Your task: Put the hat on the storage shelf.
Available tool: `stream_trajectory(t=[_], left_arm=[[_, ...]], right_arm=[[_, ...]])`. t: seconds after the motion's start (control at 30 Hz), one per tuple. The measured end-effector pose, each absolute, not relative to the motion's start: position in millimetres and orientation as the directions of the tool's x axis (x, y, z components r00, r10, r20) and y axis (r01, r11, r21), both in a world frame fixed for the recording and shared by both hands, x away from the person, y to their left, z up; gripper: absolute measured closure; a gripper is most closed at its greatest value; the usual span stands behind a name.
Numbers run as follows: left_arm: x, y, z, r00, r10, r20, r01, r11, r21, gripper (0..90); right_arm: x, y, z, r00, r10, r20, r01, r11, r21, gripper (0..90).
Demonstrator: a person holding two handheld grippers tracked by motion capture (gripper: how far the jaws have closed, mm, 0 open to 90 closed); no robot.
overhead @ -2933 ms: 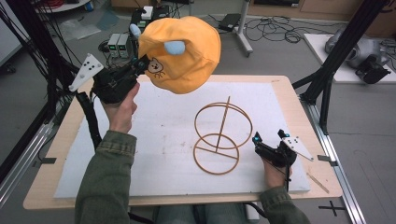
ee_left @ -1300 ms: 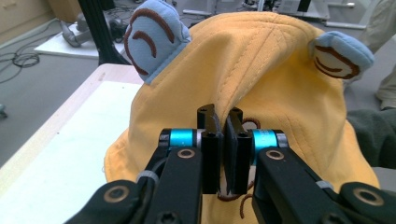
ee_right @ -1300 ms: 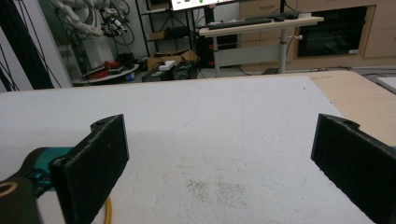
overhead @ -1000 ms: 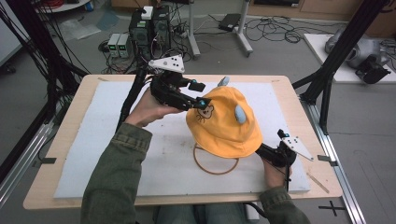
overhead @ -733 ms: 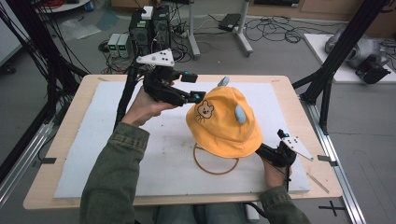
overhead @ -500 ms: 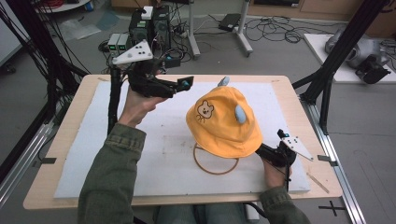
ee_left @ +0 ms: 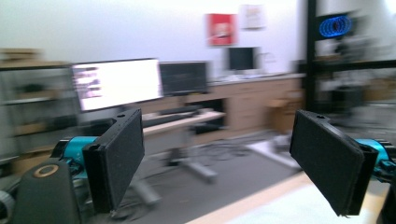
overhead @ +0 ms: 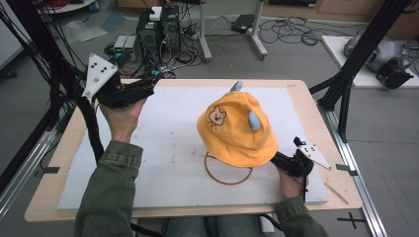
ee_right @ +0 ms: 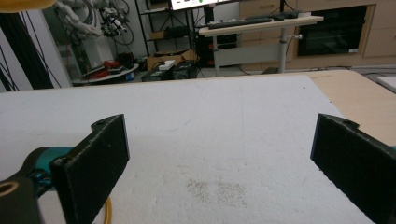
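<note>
A yellow child's hat [overhead: 237, 131] with a bear face and blue ears sits on a wire stand in the middle of the white board; the stand's base ring [overhead: 217, 177] shows under the brim. My left gripper [overhead: 150, 84] is held up over the table's far left corner, well away from the hat. In the left gripper view it [ee_left: 217, 126] stands open with nothing between its jaws and faces the room. My right gripper [overhead: 274, 158] rests on the board by the brim's right front, open and empty [ee_right: 219, 135]. A bit of the ring [ee_right: 108, 210] shows beside its left jaw.
The white foam board [overhead: 163, 148] covers most of the wooden table [overhead: 316, 106]. Black frame posts [overhead: 346, 84] rise at the right and left edges. Computers and cables [overhead: 158, 29] lie on the floor beyond the far edge.
The left gripper set the hat on the wire stand, let go and drew back to the far left. The right gripper has stayed in place.
</note>
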State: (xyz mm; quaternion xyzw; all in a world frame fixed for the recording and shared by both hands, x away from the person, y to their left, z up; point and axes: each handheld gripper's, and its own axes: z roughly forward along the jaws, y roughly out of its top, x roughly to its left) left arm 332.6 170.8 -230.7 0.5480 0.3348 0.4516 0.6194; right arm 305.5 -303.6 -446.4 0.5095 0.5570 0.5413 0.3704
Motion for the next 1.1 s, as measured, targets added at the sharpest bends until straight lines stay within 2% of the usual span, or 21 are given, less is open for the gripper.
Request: stream_trajectory(t=[0.23, 0.43, 0.83, 1.1], left_arm=[[313, 190, -282, 0.151, 0.987, 0.049, -0.197, -0.018, 0.98, 20.4], [301, 198, -334, 0.044, 0.999, 0.018, -0.153, -0.011, 0.988, 20.5], [287, 202, -404, -0.058, 0.998, -0.006, -0.055, 0.003, 0.998, 20.3], [286, 210, -414, -0.064, 0.998, -0.005, 0.014, 0.006, 1.0, 20.4]], right_arm=[[304, -304, -445, -0.185, 0.974, 0.132, 0.143, -0.106, 0.984, 3.9], [300, -304, -444, -0.16, 0.98, 0.116, 0.109, -0.099, 0.989, 4.0], [298, -305, -442, -0.139, 0.985, 0.103, 0.082, -0.092, 0.992, 4.0], [299, -305, -441, -0.137, 0.985, 0.107, 0.082, -0.096, 0.992, 4.0]])
